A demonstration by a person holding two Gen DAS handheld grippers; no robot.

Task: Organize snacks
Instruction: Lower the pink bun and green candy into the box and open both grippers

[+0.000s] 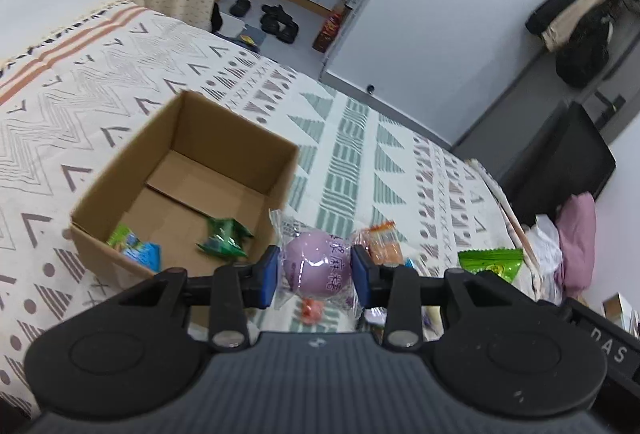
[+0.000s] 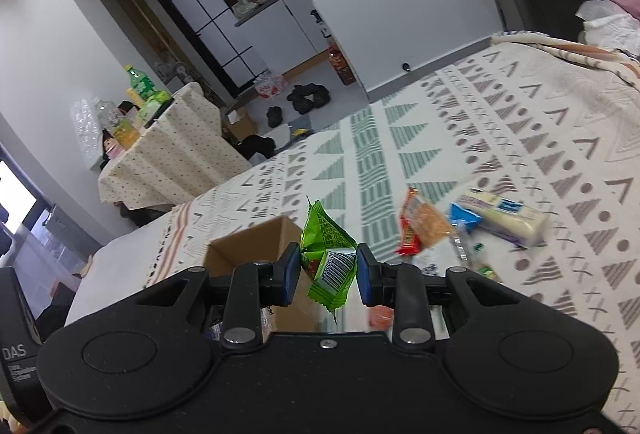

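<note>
Two snacks held, box to the left

Left wrist view: the left gripper (image 1: 314, 276) clamps a purple bun (image 1: 316, 266); the cardboard box (image 1: 182, 190) lies at ten o'clock, close by.

Right wrist view: the right gripper (image 2: 328, 272) pinches a green packet (image 2: 330, 258); the box (image 2: 250, 246) sits at nine o'clock, farther off, I judge.

even cool indoor light, soft shadows; fisheye bending at edges, slight motion blur.

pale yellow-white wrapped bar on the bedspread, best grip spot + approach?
Take the pale yellow-white wrapped bar across its narrow width near mid-length, coming from above. It lies flat, long and slim; its left end touches the blue packet, so the middle looks clearest.
</note>
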